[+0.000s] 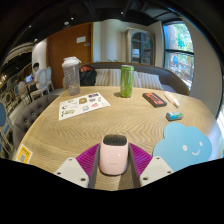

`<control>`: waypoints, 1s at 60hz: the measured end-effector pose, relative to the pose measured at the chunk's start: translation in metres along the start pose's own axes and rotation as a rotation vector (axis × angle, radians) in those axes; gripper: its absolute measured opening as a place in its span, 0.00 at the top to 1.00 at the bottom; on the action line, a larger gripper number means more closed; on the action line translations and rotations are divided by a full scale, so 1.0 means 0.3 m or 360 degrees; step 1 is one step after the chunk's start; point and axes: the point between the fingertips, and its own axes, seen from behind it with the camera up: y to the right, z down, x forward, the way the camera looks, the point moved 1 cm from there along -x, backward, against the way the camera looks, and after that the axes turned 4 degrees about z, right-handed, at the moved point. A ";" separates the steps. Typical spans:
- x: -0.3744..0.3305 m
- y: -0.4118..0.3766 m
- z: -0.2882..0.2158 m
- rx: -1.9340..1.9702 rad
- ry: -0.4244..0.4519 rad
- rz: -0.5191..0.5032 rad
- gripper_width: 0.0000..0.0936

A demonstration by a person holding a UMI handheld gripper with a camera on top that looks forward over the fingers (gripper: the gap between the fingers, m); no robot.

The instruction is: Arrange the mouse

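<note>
A pale pink computer mouse [113,155] with a dark top end sits between my two fingers, low over the wooden table [110,122]. The magenta pads [88,157] press against both of its sides. My gripper [113,163] is shut on the mouse. A light blue smiley-face mat [185,147] lies on the table just to the right of the fingers.
Beyond the fingers stand a clear bottle [71,75] and a green bottle [126,80]. A printed sheet [84,103], a dark flat case [154,99] and a small blue object [175,116] lie on the table. A yellow item [24,152] lies at the left edge.
</note>
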 end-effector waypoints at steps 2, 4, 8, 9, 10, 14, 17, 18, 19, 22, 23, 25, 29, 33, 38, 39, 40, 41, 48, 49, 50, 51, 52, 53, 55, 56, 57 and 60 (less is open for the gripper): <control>-0.003 -0.009 -0.002 -0.0015 0.0002 -0.0024 0.48; -0.011 -0.026 0.000 -0.0054 0.0006 -0.0072 0.52; -0.042 -0.043 0.005 -0.0226 0.0045 -0.0112 0.56; -0.057 -0.045 0.002 -0.0252 0.0063 -0.0113 0.56; -0.070 -0.043 -0.005 -0.0274 0.0082 -0.0117 0.56; -0.134 -0.005 -0.081 -0.0272 0.0194 -0.0100 0.56; -0.197 0.046 -0.170 -0.0225 0.0291 -0.0088 0.56; -0.217 0.072 -0.200 -0.0198 0.0324 -0.0079 0.55; -0.231 0.104 -0.231 -0.0170 0.0364 -0.0067 0.55; -0.277 0.222 -0.311 -0.0089 0.0446 0.0012 0.56; -0.295 0.265 -0.332 -0.0065 0.0461 0.0045 0.55; -0.314 0.352 -0.361 -0.0029 0.0492 0.0105 0.56; -0.308 0.521 -0.346 0.0025 0.0484 0.0194 0.56; -0.251 0.660 -0.293 0.0066 0.0394 0.0286 0.56; -0.164 0.803 -0.164 0.0096 0.0244 0.0359 0.56; -0.145 0.818 -0.139 0.0104 0.0209 0.0361 0.56; -0.128 0.829 -0.113 0.0112 0.0175 0.0358 0.56; -0.112 0.835 -0.089 0.0120 0.0142 0.0352 0.56; -0.064 0.859 0.027 0.0157 0.0034 0.0329 0.56; -0.063 0.863 0.034 0.0148 0.0029 0.0333 0.56; -0.056 0.860 0.030 0.0144 0.0030 0.0332 0.56; -0.057 0.859 0.032 0.0144 0.0047 0.0327 0.56; -0.058 0.859 0.035 0.0143 0.0046 0.0323 0.56; -0.060 0.860 0.043 0.0141 0.0034 0.0321 0.56; -0.061 0.861 0.044 0.0150 0.0032 0.0317 0.55; -0.062 0.859 0.049 0.0154 0.0024 0.0313 0.53; -0.062 0.859 0.051 0.0158 0.0019 0.0311 0.51; -0.055 0.855 0.045 0.0148 0.0010 0.0301 0.45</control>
